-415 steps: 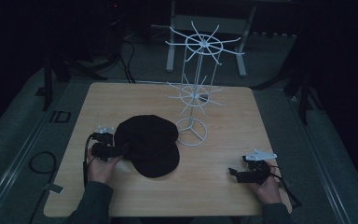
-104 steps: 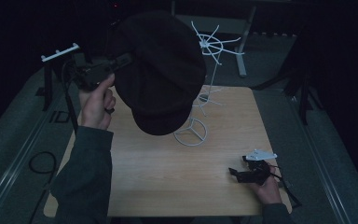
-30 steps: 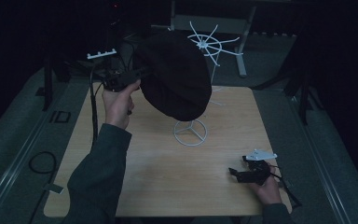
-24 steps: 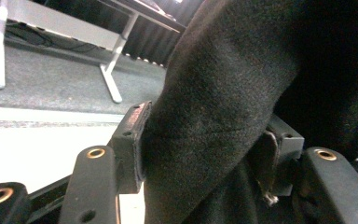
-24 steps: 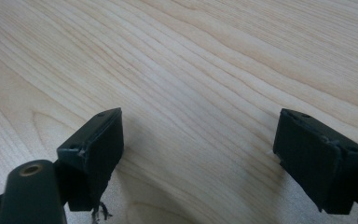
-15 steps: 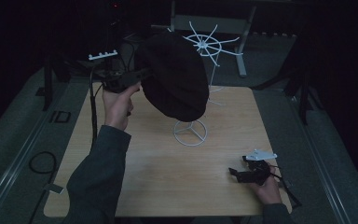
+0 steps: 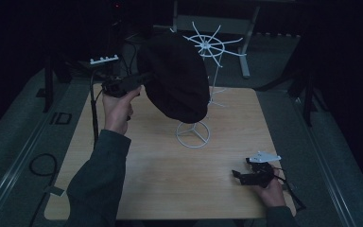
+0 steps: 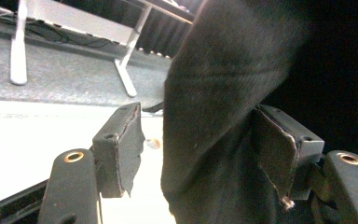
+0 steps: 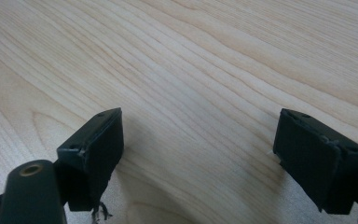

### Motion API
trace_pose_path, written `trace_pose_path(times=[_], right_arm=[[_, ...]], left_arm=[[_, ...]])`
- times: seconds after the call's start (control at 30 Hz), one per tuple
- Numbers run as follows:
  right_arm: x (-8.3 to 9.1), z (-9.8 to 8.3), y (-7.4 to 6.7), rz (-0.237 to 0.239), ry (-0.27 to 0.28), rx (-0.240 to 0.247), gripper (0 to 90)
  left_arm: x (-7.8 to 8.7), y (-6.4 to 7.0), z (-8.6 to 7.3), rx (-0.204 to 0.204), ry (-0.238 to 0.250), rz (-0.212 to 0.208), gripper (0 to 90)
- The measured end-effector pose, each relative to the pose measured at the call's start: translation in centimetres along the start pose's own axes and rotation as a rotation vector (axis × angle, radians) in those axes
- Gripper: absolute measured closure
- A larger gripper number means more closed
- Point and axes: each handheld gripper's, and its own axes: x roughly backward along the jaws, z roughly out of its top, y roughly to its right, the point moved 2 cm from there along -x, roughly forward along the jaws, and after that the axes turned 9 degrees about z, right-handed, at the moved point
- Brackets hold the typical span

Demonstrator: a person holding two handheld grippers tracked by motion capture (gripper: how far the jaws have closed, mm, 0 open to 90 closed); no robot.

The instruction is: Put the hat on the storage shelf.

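Left gripper (image 8: 196,154) jaws just opening, black hat (image 7: 175,80) loose between them. Could slide off the white rack (image 7: 211,46) if poorly seated. Right gripper (image 9: 200,158) wide apart, idle on table (image 7: 170,179).

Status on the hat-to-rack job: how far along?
Done: the black hat is up off the table and hangs on the white wire rack. In hand: the left tool has just been opening; a gap shows at one pad, fabric between the jaws. Left: back clear. The right tool rests open on the table.
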Motion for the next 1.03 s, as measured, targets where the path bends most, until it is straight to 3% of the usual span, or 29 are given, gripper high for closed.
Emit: trace_pose_path(times=[0.5, 0.67, 1.03], right_arm=[[0.0, 0.0, 0.0, 0.001, 0.001, -0.001, 15.9], [0.0, 0.0, 0.0, 0.002, 0.000, -0.001, 15.9], [0.0, 0.0, 0.0, 0.002, 0.000, -0.001, 15.9]], left_arm=[[1.1, 0.1, 0.0, -0.061, 0.010, 0.052, 35.4], [1.7, 0.3, 0.0, -0.089, 0.013, 0.095, 35.4], [3.1, 0.3, 0.3, -0.113, 0.031, 0.145, 35.7]])
